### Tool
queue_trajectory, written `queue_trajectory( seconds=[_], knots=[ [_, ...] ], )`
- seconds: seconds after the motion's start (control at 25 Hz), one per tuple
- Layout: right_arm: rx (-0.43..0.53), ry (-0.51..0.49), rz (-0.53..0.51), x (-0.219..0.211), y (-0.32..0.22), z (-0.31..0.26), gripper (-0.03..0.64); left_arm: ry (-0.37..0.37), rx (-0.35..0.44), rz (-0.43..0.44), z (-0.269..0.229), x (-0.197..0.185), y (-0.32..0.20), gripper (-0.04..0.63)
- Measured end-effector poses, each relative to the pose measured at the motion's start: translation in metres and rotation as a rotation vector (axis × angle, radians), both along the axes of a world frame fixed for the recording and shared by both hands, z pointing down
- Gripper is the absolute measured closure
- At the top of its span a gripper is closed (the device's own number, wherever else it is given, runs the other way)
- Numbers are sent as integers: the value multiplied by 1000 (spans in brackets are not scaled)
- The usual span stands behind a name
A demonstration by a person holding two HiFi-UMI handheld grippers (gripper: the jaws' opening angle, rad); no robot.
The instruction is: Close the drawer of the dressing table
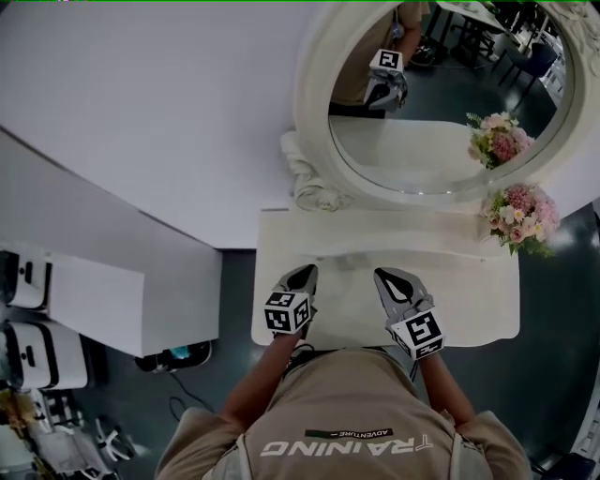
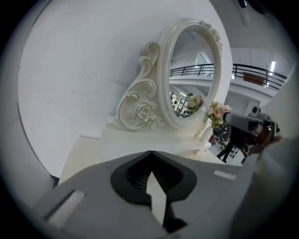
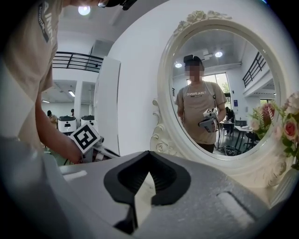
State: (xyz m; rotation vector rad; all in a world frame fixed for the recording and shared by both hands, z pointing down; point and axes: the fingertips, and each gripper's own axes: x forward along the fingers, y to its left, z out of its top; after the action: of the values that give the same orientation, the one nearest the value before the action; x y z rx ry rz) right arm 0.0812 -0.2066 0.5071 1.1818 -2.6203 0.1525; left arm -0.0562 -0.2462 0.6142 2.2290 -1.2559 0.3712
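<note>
Left gripper [image 1: 304,274], right gripper [image 1: 387,277]: both jaws together, empty, over dressing table [image 1: 469,302] front edge. Drawer not visible, guessing under tabletop lip. Risk imo: blind push slips off drawer front, nudges table, tips flowers [image 1: 520,214].

White wall [image 1: 141,94] seen ahead of both grippers, plain, evenly lit. Dark floor [image 1: 234,281] seen just left of left gripper [image 1: 307,272]. White partition [image 1: 94,300] and white units [image 1: 28,356] set further left. Gallery railing [image 2: 252,70] seen high to that gripper's right. Ceiling lamp [image 3: 84,9] lit above right gripper [image 1: 385,276].
</note>
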Motion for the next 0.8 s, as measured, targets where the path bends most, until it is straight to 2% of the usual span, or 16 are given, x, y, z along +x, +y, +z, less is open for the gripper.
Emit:
queue_trajectory(
  seconds=[0.2,0.36,0.64,0.8],
  knots=[
    [54,-5,-14,-7,-7,-16,615,25,134,-5,-59,-6,-4,577],
    [91,-5,-24,-7,-10,-30,615,-4,222,16,-90,-7,-3,577],
    [128,1,-42,-6,-17,-55,615,-25,304,55,-124,-5,-7,577],
    [170,5,-38,-12,-18,-72,615,8,358,57,-153,-5,-11,577]
  ],
)
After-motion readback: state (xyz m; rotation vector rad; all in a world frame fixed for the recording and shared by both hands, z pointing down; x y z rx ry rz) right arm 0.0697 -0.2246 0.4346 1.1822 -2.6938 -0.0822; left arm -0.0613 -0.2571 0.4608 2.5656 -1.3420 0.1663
